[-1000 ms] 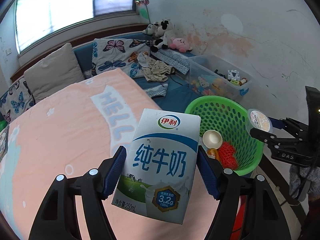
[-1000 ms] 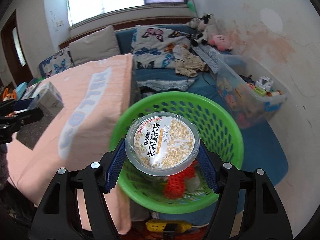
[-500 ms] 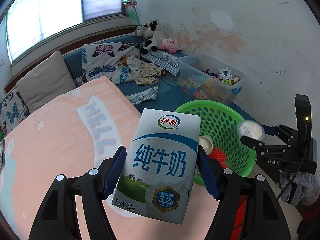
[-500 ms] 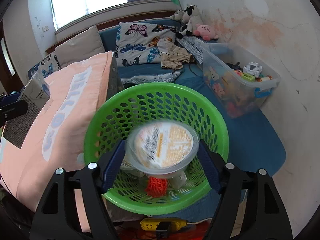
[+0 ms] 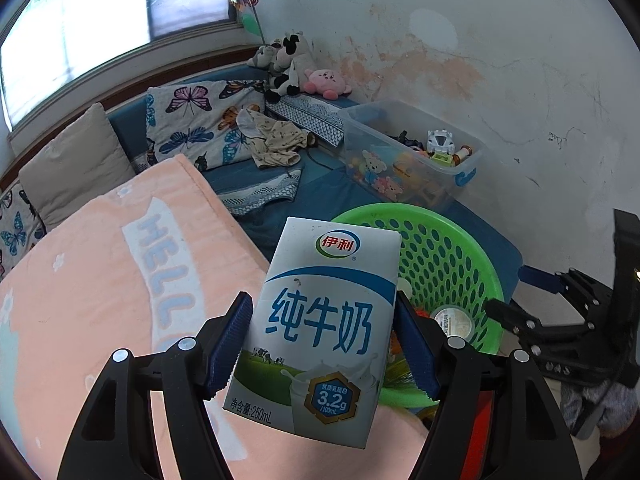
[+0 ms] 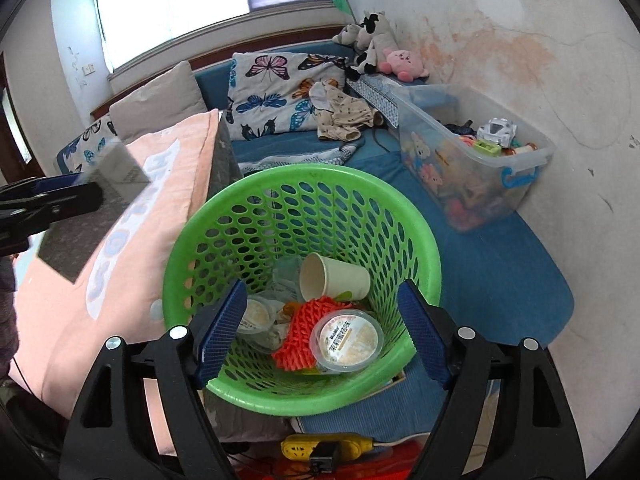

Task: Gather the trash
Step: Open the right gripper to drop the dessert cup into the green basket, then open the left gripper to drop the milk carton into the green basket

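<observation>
The left gripper (image 5: pixel 324 344) is clamped on a milk carton (image 5: pixel 320 328), blue pads pressed to both of its sides, the carton tilted a little with its blue and white front facing the camera. It is held up above the pink blanket (image 5: pixel 100 280), just beside the green basket (image 5: pixel 460 248), not over the opening. From the right wrist view the same carton (image 6: pixel 120 168) shows blurred at the far left, held in the left gripper (image 6: pixel 52 200) above the blanket (image 6: pixel 132 260).

Over at the basket (image 6: pixel 304 184), the right gripper (image 6: pixel 322 328) hangs above the opening with its fingers spread wide apart and nothing between them. Down inside lies the round pudding cup (image 6: pixel 346 340), label up, resting against an orange-red foam net (image 6: pixel 300 328). Beside them a white paper cup (image 6: pixel 332 276) lies on its side, mouth toward the left, and another clear tub (image 6: pixel 256 316) sits by the left wall of the basket. In the left wrist view the pudding cup (image 5: pixel 454 320) shows at the bottom of the basket, and the right gripper (image 5: pixel 516 300) hangs at the basket's right edge, open.

Behind the basket, a clear storage box (image 6: pixel 480 160) of toys stands against the wall, and a yellow power strip (image 6: pixel 328 446) lies on the floor below the basket.
</observation>
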Available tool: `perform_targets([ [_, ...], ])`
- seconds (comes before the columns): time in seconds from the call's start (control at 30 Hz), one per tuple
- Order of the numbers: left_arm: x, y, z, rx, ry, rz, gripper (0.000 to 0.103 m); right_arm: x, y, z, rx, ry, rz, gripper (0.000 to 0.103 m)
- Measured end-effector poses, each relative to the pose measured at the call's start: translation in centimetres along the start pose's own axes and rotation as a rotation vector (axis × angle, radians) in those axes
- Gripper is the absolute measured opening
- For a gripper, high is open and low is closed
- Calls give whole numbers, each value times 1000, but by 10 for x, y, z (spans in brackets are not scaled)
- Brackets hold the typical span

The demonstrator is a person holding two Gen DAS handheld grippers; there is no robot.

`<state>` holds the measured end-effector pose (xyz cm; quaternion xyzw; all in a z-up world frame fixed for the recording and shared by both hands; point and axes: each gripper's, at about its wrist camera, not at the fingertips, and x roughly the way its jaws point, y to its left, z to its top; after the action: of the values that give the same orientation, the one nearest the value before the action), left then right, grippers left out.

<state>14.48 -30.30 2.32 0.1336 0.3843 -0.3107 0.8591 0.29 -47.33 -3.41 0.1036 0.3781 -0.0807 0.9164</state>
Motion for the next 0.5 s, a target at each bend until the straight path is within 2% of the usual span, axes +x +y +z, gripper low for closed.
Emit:
perform_targets([
  [0.5, 31, -21, 0, 5, 43, -17, 68, -19, -5, -13, 40, -32, 28, 85],
])
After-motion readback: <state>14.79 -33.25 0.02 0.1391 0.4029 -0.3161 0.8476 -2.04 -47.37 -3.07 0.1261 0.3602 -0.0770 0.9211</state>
